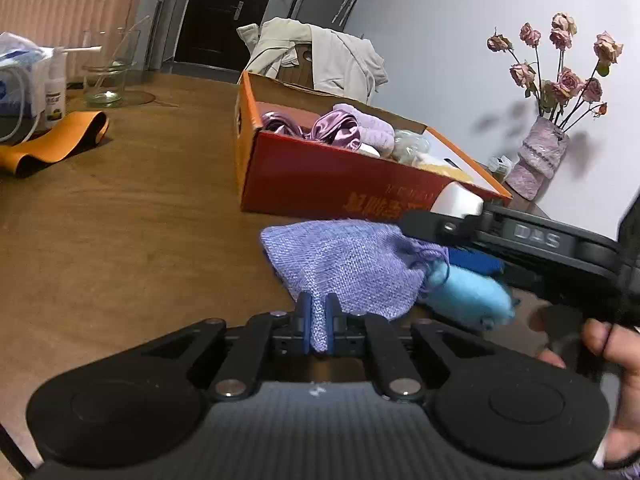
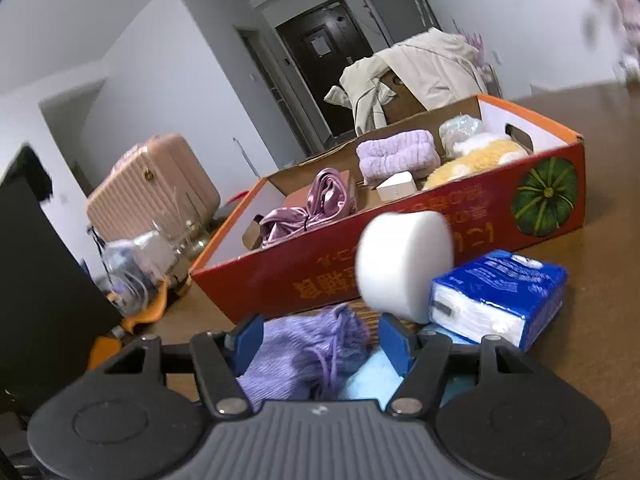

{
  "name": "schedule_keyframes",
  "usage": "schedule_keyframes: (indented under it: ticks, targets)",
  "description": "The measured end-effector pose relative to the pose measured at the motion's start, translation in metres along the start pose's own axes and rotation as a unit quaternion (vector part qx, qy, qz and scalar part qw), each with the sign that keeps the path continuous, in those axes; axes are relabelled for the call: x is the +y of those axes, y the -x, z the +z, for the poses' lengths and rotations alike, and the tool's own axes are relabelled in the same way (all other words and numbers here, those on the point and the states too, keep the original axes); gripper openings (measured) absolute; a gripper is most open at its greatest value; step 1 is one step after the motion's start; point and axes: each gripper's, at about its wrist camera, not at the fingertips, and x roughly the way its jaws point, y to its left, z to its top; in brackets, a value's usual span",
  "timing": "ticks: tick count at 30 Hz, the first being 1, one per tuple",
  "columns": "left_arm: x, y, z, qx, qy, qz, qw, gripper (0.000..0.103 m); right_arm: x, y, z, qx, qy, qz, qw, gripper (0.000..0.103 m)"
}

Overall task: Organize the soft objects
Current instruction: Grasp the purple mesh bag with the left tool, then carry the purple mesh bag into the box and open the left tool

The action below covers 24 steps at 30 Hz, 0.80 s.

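Left gripper (image 1: 318,320): fingers closed on an edge of the purple knit pouch (image 1: 348,264), which lies on the table (image 1: 120,220).
Right gripper (image 2: 320,340): fingers wide apart, holding nothing, over the pouch.
White sponge (image 2: 404,264): blurred, just in front of the box.
Tissue pack (image 2: 500,292): beside the sponge.
Orange box (image 2: 400,256): holds scrunchies (image 2: 304,208) and a lilac towel (image 2: 396,154).

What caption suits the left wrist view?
Left tongs pinch a purple knitted pouch on the wooden table before the orange cardboard box.
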Motion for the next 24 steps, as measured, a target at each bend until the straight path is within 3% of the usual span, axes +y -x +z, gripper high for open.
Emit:
schedule_keyframes:
  ticks: [1, 2, 3, 8, 12, 13, 16, 18, 22, 24]
  targets:
    - [0.001, 0.004, -0.003, -0.002, 0.001, 0.005, 1.0000, 0.008, 0.003, -0.002, -0.001, 0.001, 0.010, -0.004, 1.000, 0.054]
    - [0.001, 0.010, -0.006, -0.002, 0.002, 0.006, 1.0000, 0.008, 0.008, -0.002, -0.005, 0.010, 0.022, -0.010, 1.000, 0.031]
    - [0.001, 0.015, -0.009, -0.002, 0.003, 0.004, 1.0000, 0.008, 0.013, -0.001, -0.008, 0.018, 0.035, -0.008, 0.999, 0.015]
    - [-0.002, 0.056, -0.035, 0.003, 0.003, 0.001, 1.0000, 0.008, 0.050, 0.050, -0.041, 0.023, 0.138, -0.009, 0.990, 0.013]
    - [-0.012, 0.098, -0.066, 0.007, -0.008, -0.028, 0.9996, 0.010, 0.049, 0.104, -0.067, 0.033, 0.131, -0.002, 0.991, 0.013]
    - [-0.015, 0.105, -0.072, 0.004, -0.009, -0.033, 0.9994, 0.015, 0.047, 0.115, -0.072, 0.033, 0.123, -0.004, 0.992, 0.014]
    - [-0.020, 0.115, -0.083, -0.006, -0.016, -0.030, 0.9994, 0.049, 0.032, 0.141, -0.085, 0.023, 0.088, -0.003, 0.996, 0.025]
    - [-0.021, 0.113, -0.085, -0.003, -0.005, -0.011, 0.9999, 0.050, 0.024, 0.146, -0.091, 0.023, 0.068, 0.006, 0.997, 0.036]
    - [-0.020, 0.106, -0.088, -0.005, 0.007, -0.011, 0.9999, 0.051, 0.011, 0.144, -0.097, 0.015, 0.018, 0.053, 0.998, 0.053]
    - [-0.020, 0.103, -0.090, -0.012, 0.007, -0.009, 0.9999, 0.034, 0.008, 0.135, -0.096, 0.013, 0.008, 0.058, 0.998, 0.055]
